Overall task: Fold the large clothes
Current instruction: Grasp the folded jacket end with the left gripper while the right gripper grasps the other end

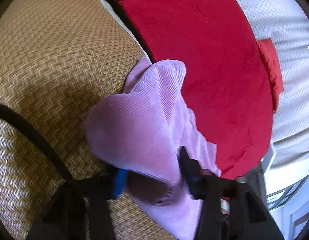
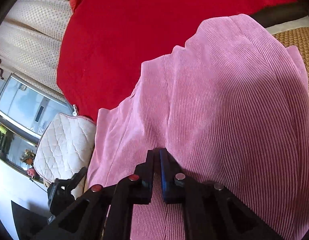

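Both grippers held the pink corduroy garment (image 2: 224, 110). The right gripper (image 2: 157, 156) pinched it nearly closed. The left gripper (image 1: 152, 172) stood wide, cloth bunched between its fingers.

A red blanket (image 1: 204, 60) borders a woven mat (image 1: 54, 60) (herringbone weave), quilted cushion (image 2: 62, 148) nearby.

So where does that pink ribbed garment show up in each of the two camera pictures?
Left wrist view: the pink garment fills the lower centre, bunched between the left tool's fingers.
Right wrist view: it covers the right and lower centre, pinched by the right tool.
Shared landmark: the red cloth lies beyond it in both.
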`<state>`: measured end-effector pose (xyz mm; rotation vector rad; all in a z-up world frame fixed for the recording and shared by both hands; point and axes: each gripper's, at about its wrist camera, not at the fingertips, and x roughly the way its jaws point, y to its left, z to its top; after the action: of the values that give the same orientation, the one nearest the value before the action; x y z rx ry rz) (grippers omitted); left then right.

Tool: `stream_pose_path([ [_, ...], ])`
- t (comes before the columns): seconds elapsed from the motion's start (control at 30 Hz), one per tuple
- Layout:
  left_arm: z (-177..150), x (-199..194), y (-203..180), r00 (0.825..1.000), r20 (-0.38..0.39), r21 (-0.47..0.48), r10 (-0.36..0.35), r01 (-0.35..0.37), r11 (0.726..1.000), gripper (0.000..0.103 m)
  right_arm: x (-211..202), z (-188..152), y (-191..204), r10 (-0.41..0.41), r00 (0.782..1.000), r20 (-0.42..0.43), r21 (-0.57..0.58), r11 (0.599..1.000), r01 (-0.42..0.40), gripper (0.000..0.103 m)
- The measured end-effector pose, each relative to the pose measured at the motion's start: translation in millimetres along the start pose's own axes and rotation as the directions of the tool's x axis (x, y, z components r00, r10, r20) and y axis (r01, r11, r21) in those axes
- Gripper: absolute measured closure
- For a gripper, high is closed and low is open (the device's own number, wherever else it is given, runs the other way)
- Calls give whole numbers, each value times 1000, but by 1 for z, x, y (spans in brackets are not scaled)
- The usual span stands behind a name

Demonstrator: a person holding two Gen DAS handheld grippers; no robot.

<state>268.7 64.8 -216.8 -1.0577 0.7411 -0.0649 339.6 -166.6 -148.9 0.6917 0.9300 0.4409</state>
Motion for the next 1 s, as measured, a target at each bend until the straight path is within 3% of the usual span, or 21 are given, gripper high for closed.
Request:
stream_pose_path([
  [0.07, 0, 3, 3, 1000, 2, -9, -3, 3, 1000, 77, -2, -4, 2, -14, 1000, 6, -33, 999, 15, 95],
  [0.17, -1, -1, -1, 1000, 6, 16, 4, -4, 1000, 85, -1, -5, 3, -7, 1000, -4, -45, 999, 6, 95],
  [0.33, -4, -16, 5, 999, -19, -23, -27, 26, 999, 89, -2, -8, 1, 5, 999, -45, -32, 999, -6, 95],
  [0.7, -11, -58, 20, 998, -61, 64, -33, 36, 997, 92, -17, -32, -2, -4, 995, -99, -59, 998, -2, 99],
  [0.8, -6, -53, 27, 997, -79, 74, -2, 7, 997, 82, -27, -32, 7, -5, 998, -70, -90, 996, -1, 100],
  [0.9, -4, -54, 33, 998, -68, 44, -8, 11, 999, 67, -56, -26, 18, -8, 1000, 0, -91, 996, 8, 94],
  [0.97, -1, -56, 37, 997, -71, 12, -21, 22, 1000, 39, -86, -17, 14, -37, 996, 86, -89, 995, 45, 94],
  [1.0, 2, -59, 40, 997, -60, -16, -39, 38, 999, 37, -99, -13, 6, -42, 991, 125, -62, 997, 50, 93],
])
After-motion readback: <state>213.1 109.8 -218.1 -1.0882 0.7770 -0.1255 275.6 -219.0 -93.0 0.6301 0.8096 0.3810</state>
